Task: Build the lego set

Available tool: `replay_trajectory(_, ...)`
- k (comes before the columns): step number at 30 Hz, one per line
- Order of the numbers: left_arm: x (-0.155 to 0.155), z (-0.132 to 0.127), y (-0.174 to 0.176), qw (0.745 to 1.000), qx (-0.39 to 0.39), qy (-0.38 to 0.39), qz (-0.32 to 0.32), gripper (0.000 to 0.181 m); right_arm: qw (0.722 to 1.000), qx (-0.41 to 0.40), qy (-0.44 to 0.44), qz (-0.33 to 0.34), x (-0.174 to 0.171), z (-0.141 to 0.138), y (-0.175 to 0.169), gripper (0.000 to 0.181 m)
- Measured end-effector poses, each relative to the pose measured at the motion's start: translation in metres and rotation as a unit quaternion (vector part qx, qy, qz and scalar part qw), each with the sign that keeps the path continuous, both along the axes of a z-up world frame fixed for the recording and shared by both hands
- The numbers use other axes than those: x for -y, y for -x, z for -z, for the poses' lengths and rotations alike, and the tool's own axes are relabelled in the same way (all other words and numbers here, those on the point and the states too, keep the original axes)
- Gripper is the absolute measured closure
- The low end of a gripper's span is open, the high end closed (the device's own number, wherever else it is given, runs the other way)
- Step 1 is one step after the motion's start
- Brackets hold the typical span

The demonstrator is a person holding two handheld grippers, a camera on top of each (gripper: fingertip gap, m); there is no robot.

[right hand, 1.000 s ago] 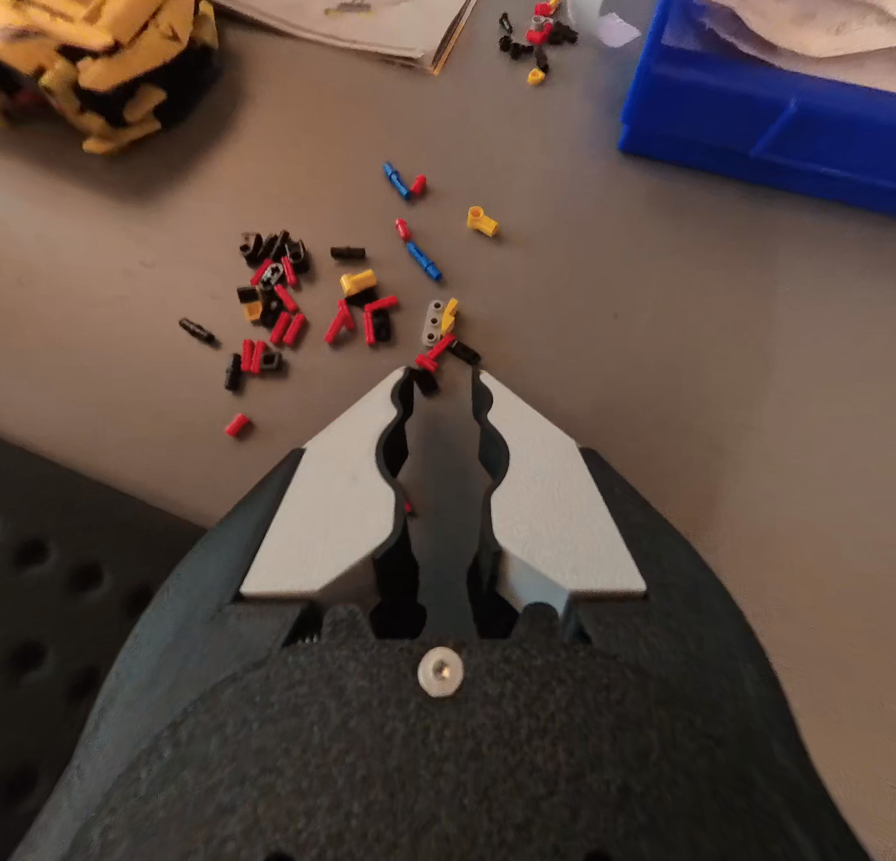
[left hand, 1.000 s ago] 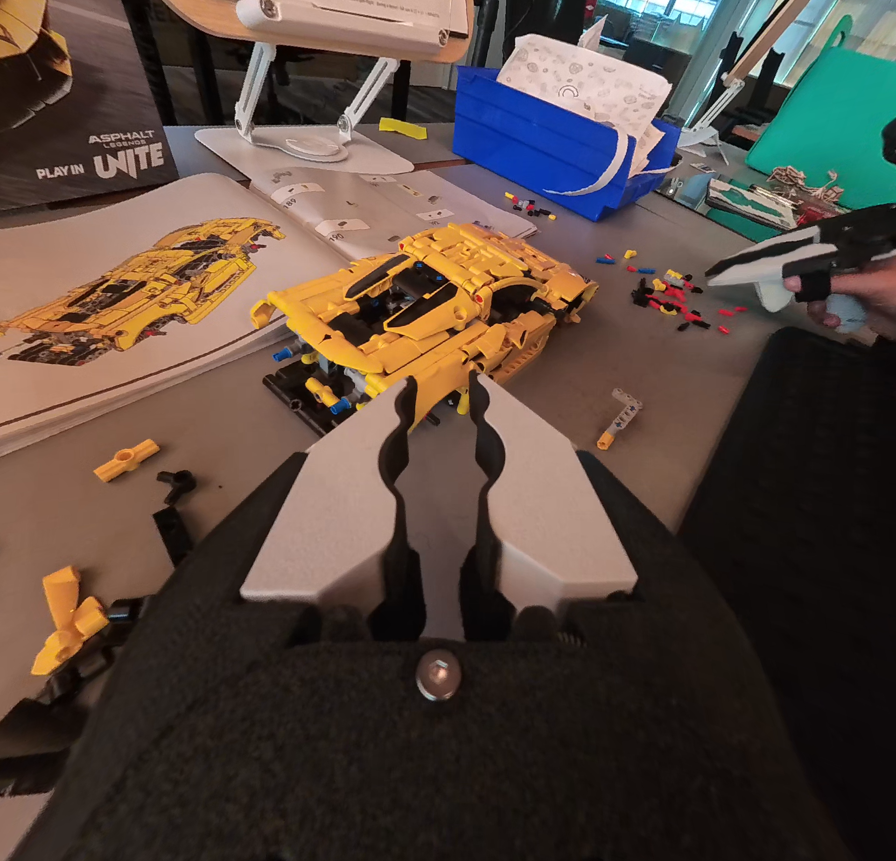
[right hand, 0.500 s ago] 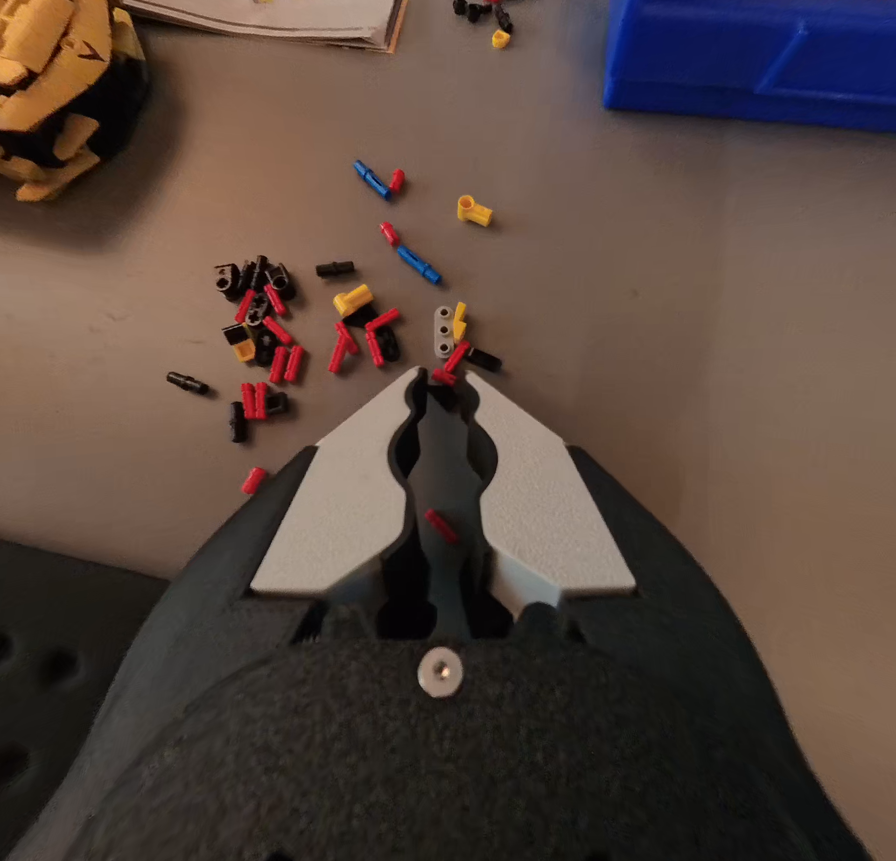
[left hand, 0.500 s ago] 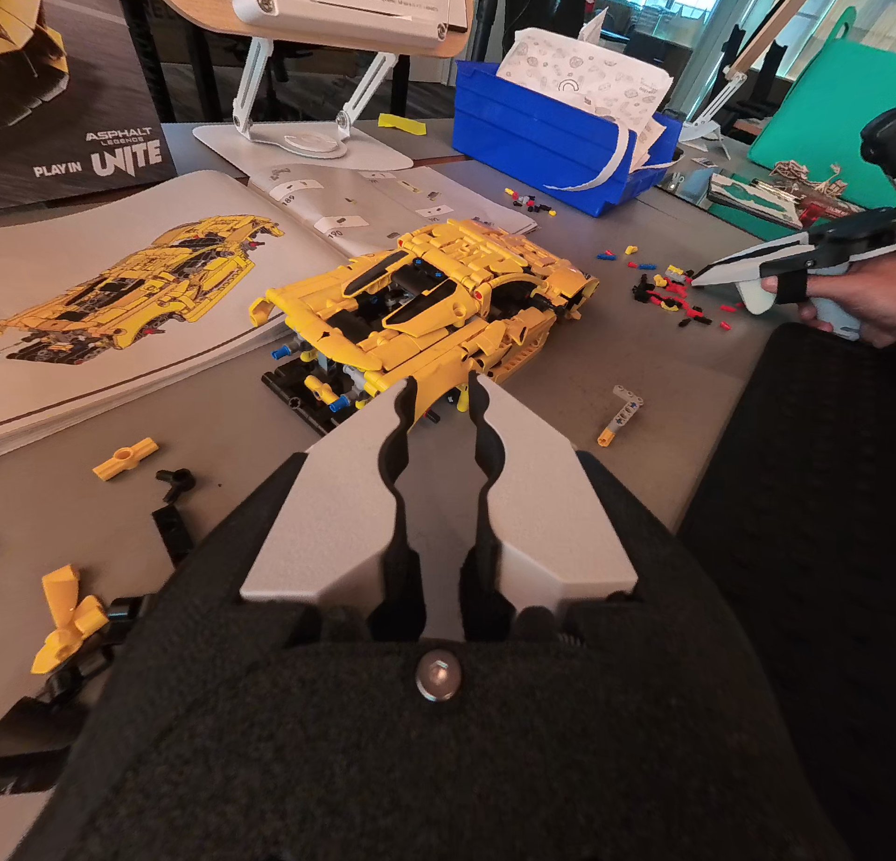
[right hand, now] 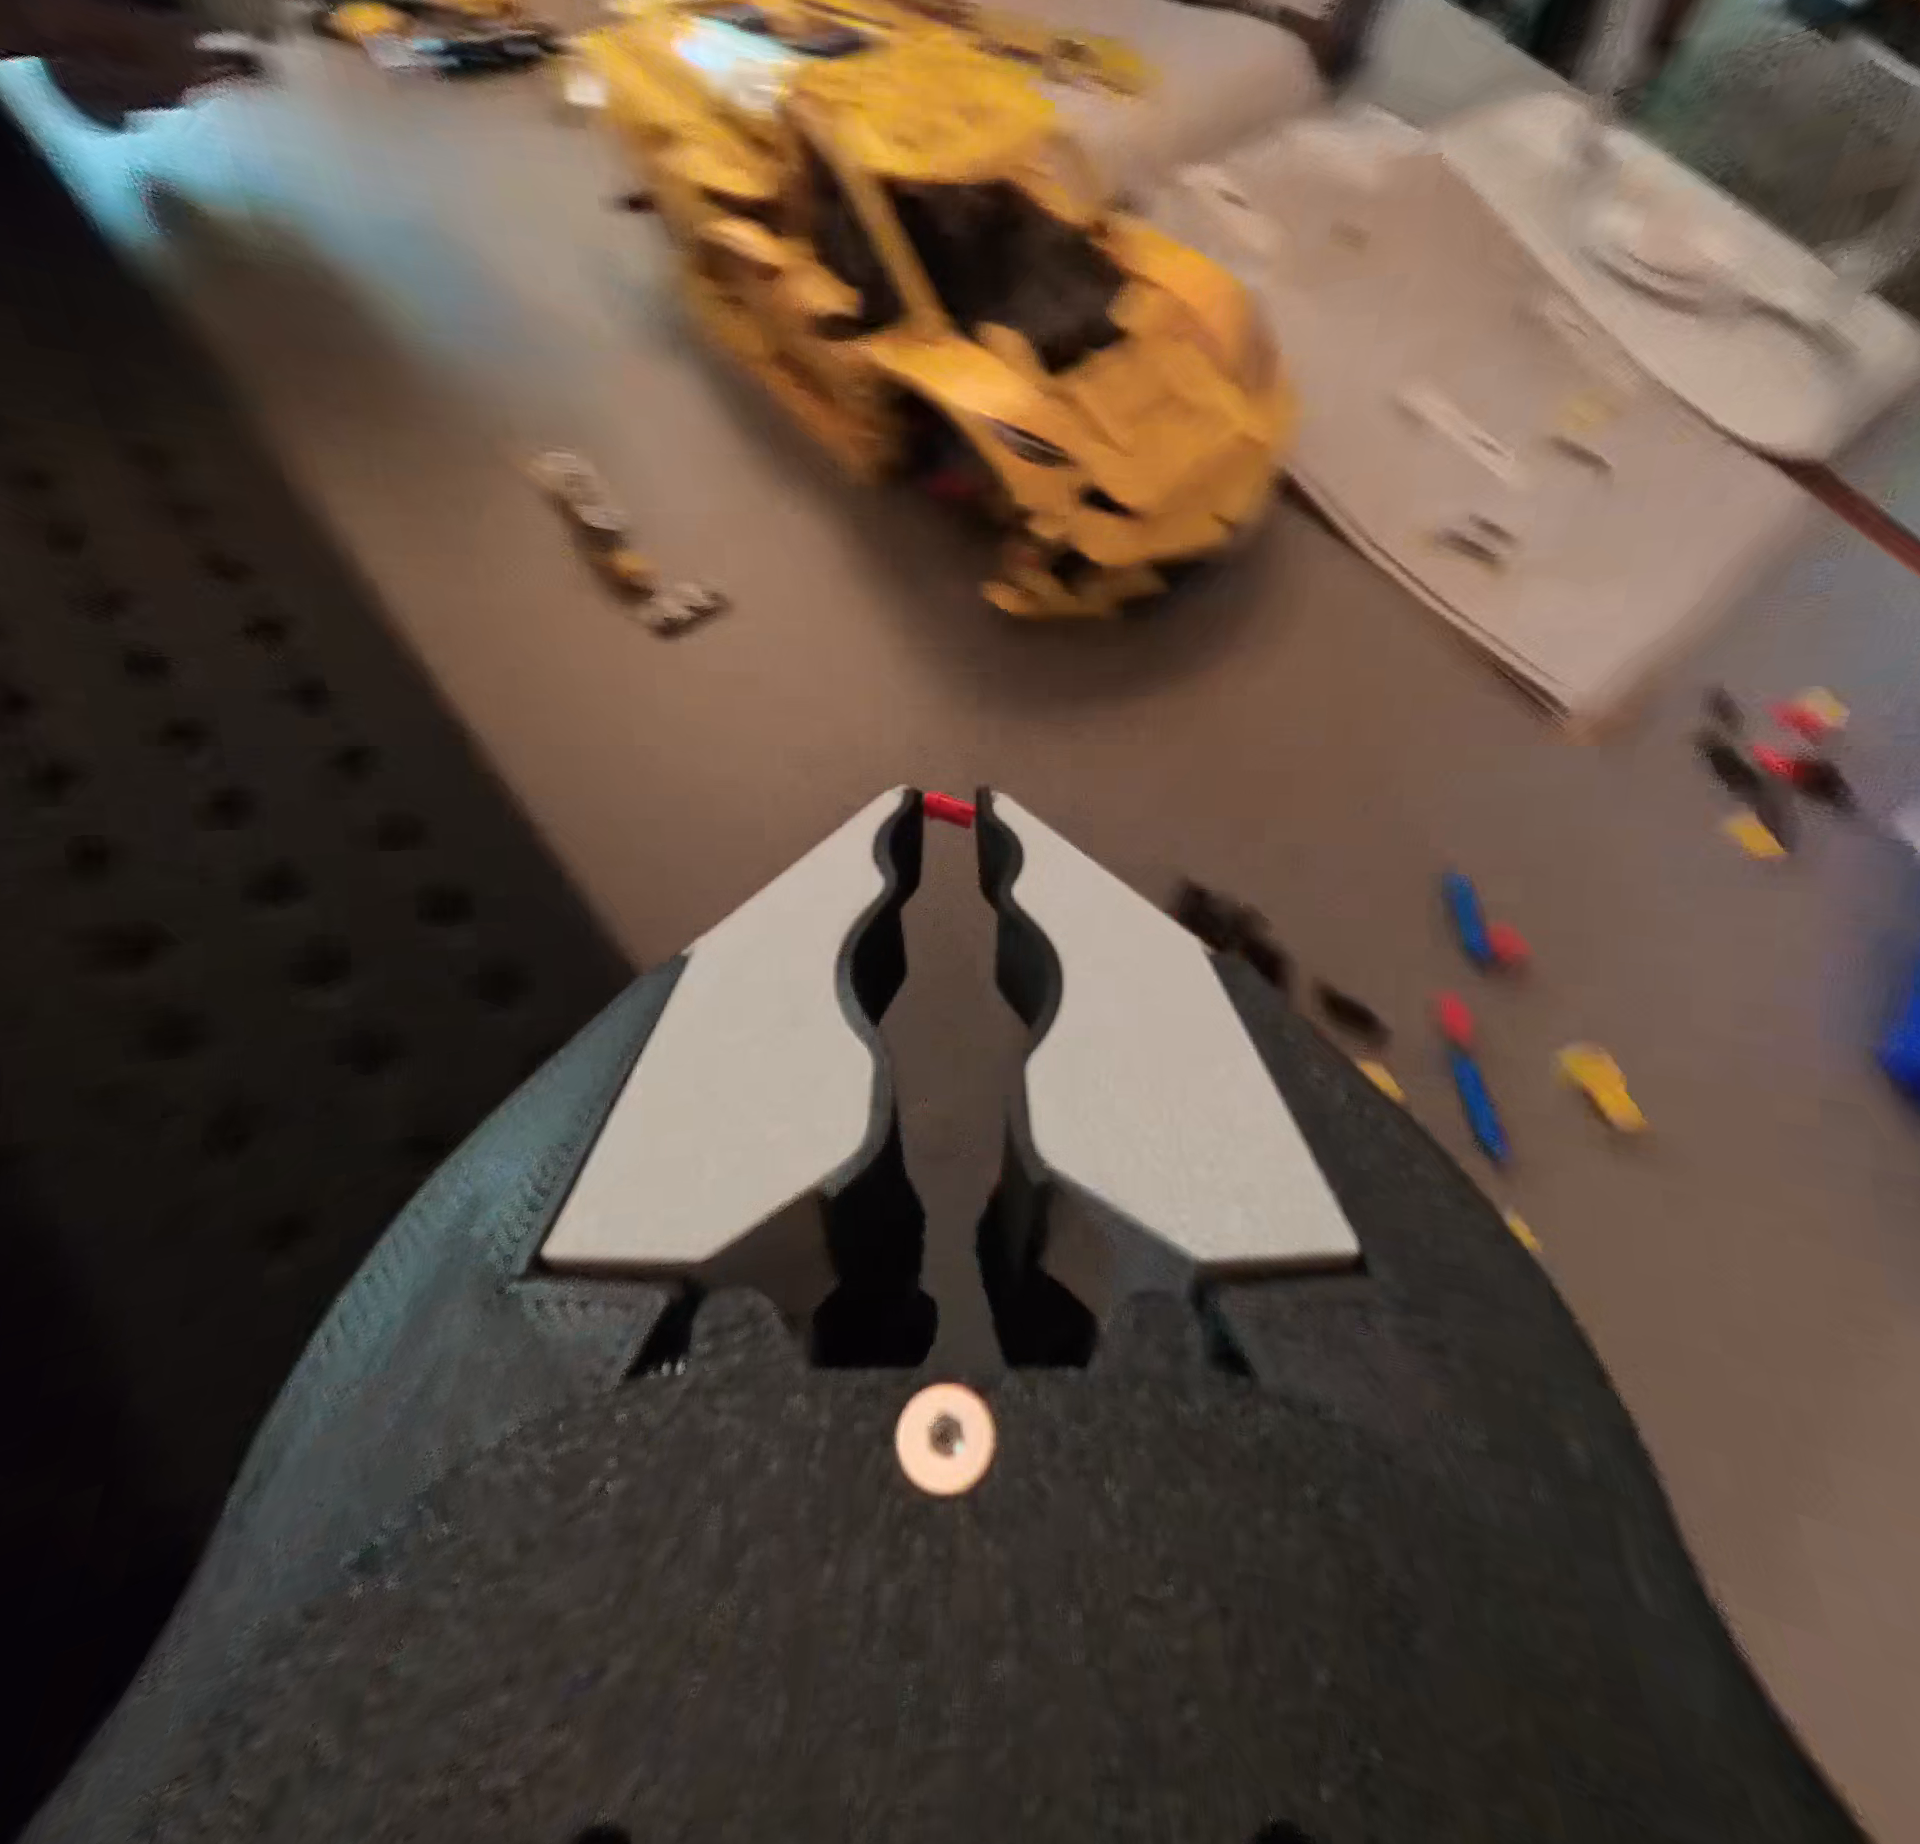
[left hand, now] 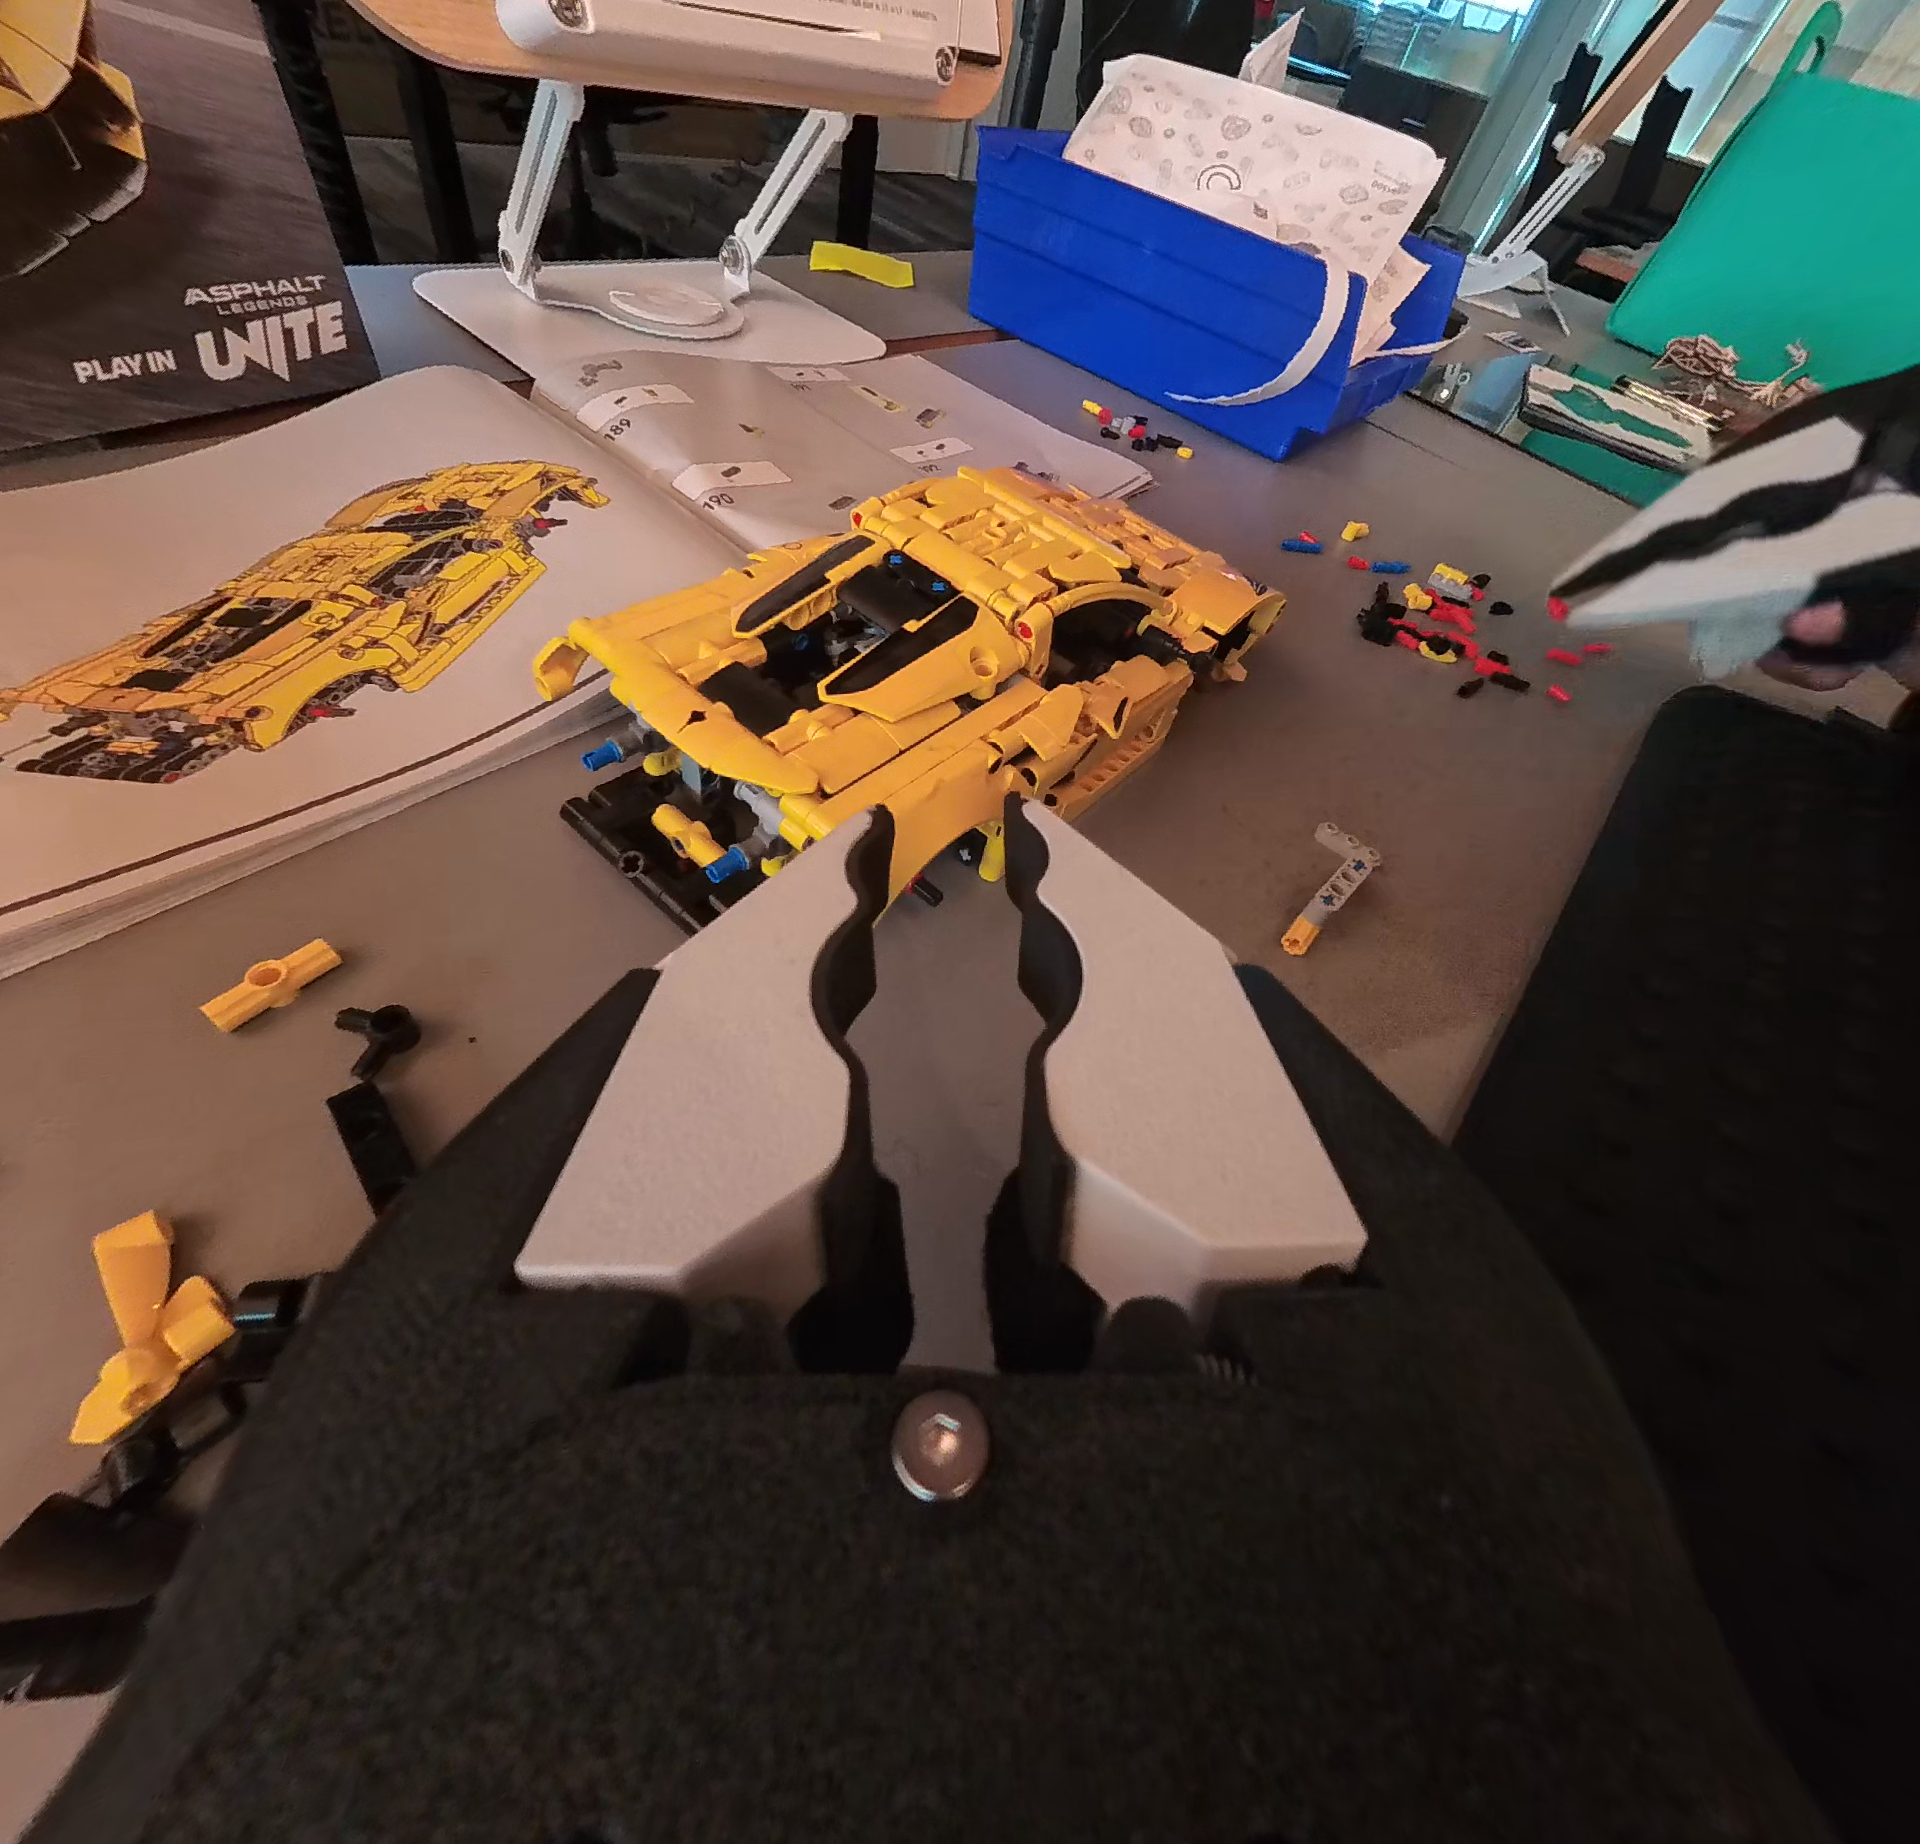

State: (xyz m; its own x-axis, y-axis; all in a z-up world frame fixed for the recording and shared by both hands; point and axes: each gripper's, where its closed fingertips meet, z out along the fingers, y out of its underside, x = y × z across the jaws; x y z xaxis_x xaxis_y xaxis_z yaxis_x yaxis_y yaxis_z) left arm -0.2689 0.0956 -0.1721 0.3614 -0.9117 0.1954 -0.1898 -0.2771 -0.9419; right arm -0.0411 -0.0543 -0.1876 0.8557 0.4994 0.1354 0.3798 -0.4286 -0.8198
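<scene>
Between the tips of the right gripper [right hand: 948,805] a small red pin [right hand: 948,808] is clamped crosswise, the fingers [right hand: 769,1056] drawn nearly together with only the pin's length left between them. That gripper is held above the grey bench [right hand: 1039,714], clear of the surface, and is pointed toward the yellow car [right hand: 966,298], which is seen blurred and well ahead of the tips. Loose red, blue, black and yellow pins [right hand: 1475,1015] are scattered on the bench to the right of the fingers. A grey and yellow beam [right hand: 623,547] lies between the gripper and the car.

From the left wrist view, the left gripper [left hand: 943,828] is seen with its fingers [left hand: 727,1088] set a modest gap apart and nothing gripped between them. Its tips are held just in front of the near side of the car [left hand: 914,651]; whether they touch it cannot be told. The car rests on the bench [left hand: 1351,807] beside an open manual [left hand: 260,599], with its black underside frame showing at the near end. The right gripper [left hand: 1558,589] is visible at the far right, raised over the scattered pins [left hand: 1455,631], held by a hand [left hand: 1829,641]. A blue bin [left hand: 1164,308] with paper in it stands behind the car. A yellow connector [left hand: 270,984] and other yellow and black parts lie on the bench to the left of the left gripper.
</scene>
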Motion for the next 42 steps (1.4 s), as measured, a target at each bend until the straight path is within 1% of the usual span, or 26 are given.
replay_trajectory(2,0.0,0.0,0.0,1.0,0.0,0.001,-0.001,0.16,0.998,0.005,0.014,-0.06,-0.005,0.009,0.04,0.172)
replay_trajectory(3,0.0,0.0,0.001,1.0,0.001,0.001,-0.001,0.16,0.996,0.009,0.028,-0.079,-0.008,0.016,0.054,0.172)
replay_trajectory(5,0.0,0.0,0.001,1.0,0.001,0.0,-0.001,0.16,0.993,0.018,0.056,-0.098,-0.015,0.03,0.073,0.172)
replay_trajectory(7,0.001,0.0,0.001,1.0,0.001,-0.001,0.0,0.16,0.991,0.02,0.073,-0.109,-0.023,0.039,0.085,0.172)
replay_trajectory(11,0.002,0.0,0.0,1.0,0.0,-0.003,0.002,0.16,0.987,0.034,0.099,-0.121,-0.028,0.051,0.094,0.172)
replay_trajectory(13,0.002,-0.001,0.0,1.0,0.001,-0.003,0.003,0.16,0.986,0.054,0.108,-0.116,-0.03,0.057,0.092,0.172)
replay_trajectory(17,0.003,0.0,-0.001,1.0,0.0,-0.003,0.004,0.16,0.985,0.055,0.109,-0.118,-0.03,0.058,0.093,0.172)
replay_trajectory(19,0.002,0.0,0.0,1.0,0.001,-0.002,0.004,0.16,0.987,0.053,0.105,-0.113,-0.031,0.056,0.091,0.166)
replay_trajectory(21,0.002,-0.001,0.0,1.0,0.002,-0.001,0.004,0.16,0.99,0.046,0.088,-0.097,-0.029,0.045,0.084,0.163)
replay_trajectory(23,0.002,-0.001,0.0,1.0,0.003,0.0,0.004,0.16,0.994,0.046,0.073,-0.065,-0.02,0.029,0.06,0.163)
replay_trajectory(24,0.003,0.0,0.0,1.0,0.002,0.001,0.005,0.16,0.995,0.058,0.071,-0.033,-0.013,0.024,0.037,0.163)
replay_trajectory(26,0.003,0.0,-0.001,1.0,0.001,0.002,0.007,0.16,0.992,0.088,0.076,0.042,0.009,0.022,-0.019,0.162)
replay_trajectory(28,0.004,0.001,-0.002,1.0,-0.001,0.001,0.009,0.16,0.983,0.107,0.085,0.124,0.038,0.028,-0.079,0.163)
replay_trajectory(29,0.004,0.001,-0.002,1.0,-0.003,0.0,0.01,0.16,0.977,0.104,0.096,0.158,0.053,0.033,-0.103,0.162)
replay_trajectory(30,0.004,0.002,-0.003,1.0,-0.005,-0.001,0.011,0.16,0.974,0.092,0.104,0.181,0.066,0.037,-0.12,0.161)
replay_trajectory(31,0.004,0.002,-0.003,1.0,-0.008,-0.002,0.011,0.16,0.973,0.073,0.1,0.196,0.075,0.037,-0.129,0.161)
replay_trajectory(33,0.003,0.003,-0.003,1.0,-0.01,-0.003,0.01,0.16,0.972,0.047,0.084,0.212,0.082,0.036,-0.137,0.161)
replay_trajectory(35,0.003,0.003,-0.003,1.0,-0.011,-0.002,0.008,0.16,0.973,0.034,0.086,0.211,0.082,0.04,-0.133,0.161)
replay_trajectory(38,0.002,0.003,-0.002,1.0,-0.009,-0.001,0.006,0.16,0.978,0.028,0.081,0.19,0.069,0.044,-0.118,0.16)
replay_trajectory(40,0.001,0.003,-0.001,1.0,-0.01,-0.002,0.005,0.16,0.982,0.029,0.076,0.173,0.06,0.041,-0.107,0.166)
replay_trajectory(42,0.001,0.003,-0.001,1.0,-0.008,-0.003,0.003,0.16,0.986,0.014,0.073,0.148,0.052,0.037,-0.091,0.162)
